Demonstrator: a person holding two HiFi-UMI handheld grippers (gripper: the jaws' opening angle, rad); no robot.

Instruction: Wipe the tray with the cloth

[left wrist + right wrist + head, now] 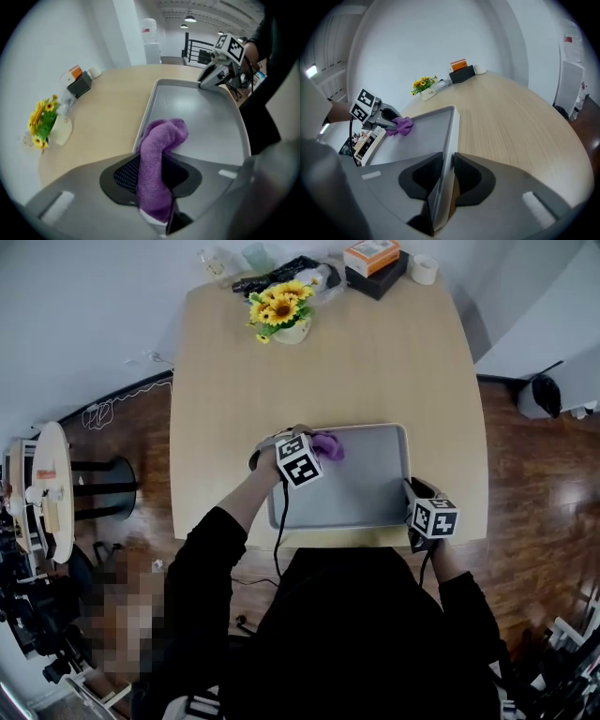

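At the far left of the head view, a round white side table [52,486] stood on the dark wooden floor, well apart from the light wooden table [328,371]. Near the far left edge of this table was a bunch of sunflowers [277,304] in a white vase [292,331].

Closer to the person, the left gripper [314,451] pointed steeply down over the far left corner of the grey tray [375,488]. Its jaws were clenched on a purple cloth [329,445]. In the left gripper view the cloth [157,159] ran between the two dark pads [123,174] and came out in front of them as a thick fold. The end of this fold lay inside the tray, touching the floor of the tray just beside its left rim [146,112].

The tray itself lay flat near the front edge of the table, with its long side across the person.

The right gripper [412,491] was at the right front corner of the tray. In the right gripper view its jaws [445,173] were pressed together on the thin upright rim [451,136] of the tray, one pad on each side of it.

At the far right end of the table an orange box [371,253] lay on top of a black box [377,282]. Just beside them stood a white roll of tape [424,268].
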